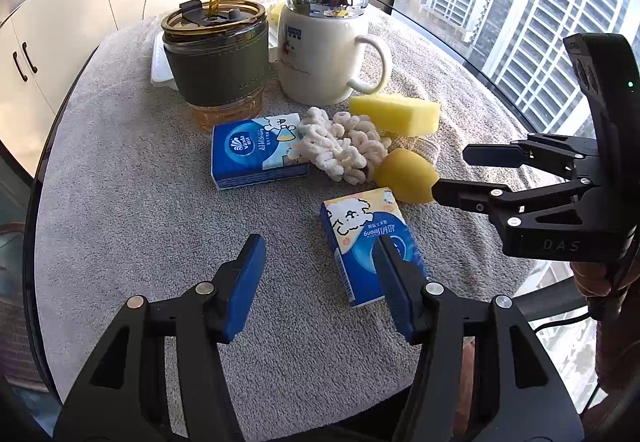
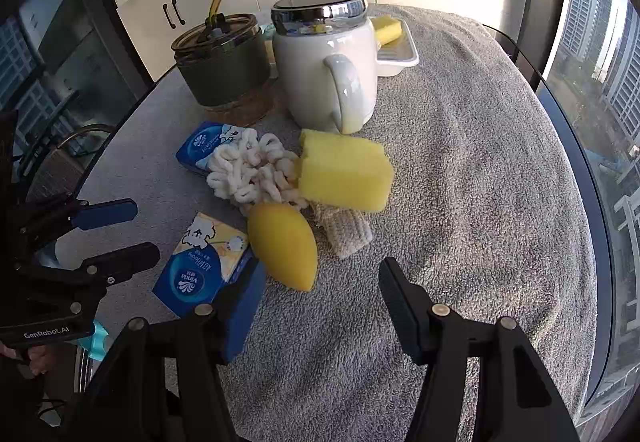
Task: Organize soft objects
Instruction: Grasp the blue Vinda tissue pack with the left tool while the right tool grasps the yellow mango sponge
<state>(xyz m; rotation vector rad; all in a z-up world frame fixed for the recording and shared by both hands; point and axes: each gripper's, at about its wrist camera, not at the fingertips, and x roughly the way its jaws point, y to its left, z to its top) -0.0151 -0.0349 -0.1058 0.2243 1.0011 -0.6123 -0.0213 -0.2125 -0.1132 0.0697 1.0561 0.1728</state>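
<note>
Soft items lie on a grey towel-covered round table (image 1: 120,182): two blue tissue packs (image 1: 258,150) (image 1: 370,242), a white looped scrunchie (image 1: 344,148), a rectangular yellow sponge (image 1: 394,113) and an egg-shaped yellow sponge (image 1: 404,176). My left gripper (image 1: 320,282) is open and empty, just before the nearer tissue pack. My right gripper (image 2: 320,298) is open and empty, just in front of the egg sponge (image 2: 284,244); it also shows in the left wrist view (image 1: 452,174). The rectangular sponge (image 2: 344,174) and the scrunchie (image 2: 252,170) lie beyond it.
A green-sleeved glass tumbler (image 1: 216,54) with a straw and a white lidded mug (image 1: 324,46) stand at the back. Behind them is a white tray (image 2: 396,54) holding another yellow sponge (image 2: 386,28). A small beige cloth (image 2: 346,232) lies under the sponges. Windows lie past the table edge.
</note>
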